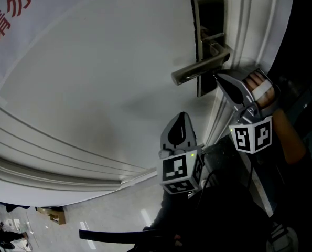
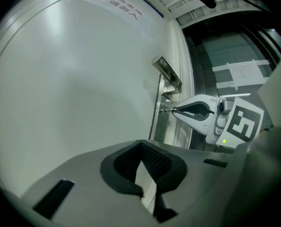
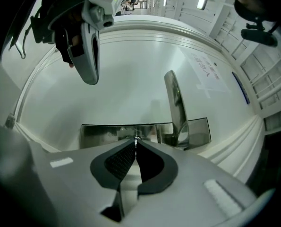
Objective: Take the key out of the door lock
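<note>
Right gripper (image 3: 136,144): jaws pinched together on the key (image 3: 136,138), tips right up against the lock plate (image 3: 102,134). Key sits in the plate, just beside the lever handle (image 3: 176,103). Left gripper (image 2: 142,146): jaws closed, nothing between them, held off the white door (image 1: 93,88), below the handle in the head view.
</note>
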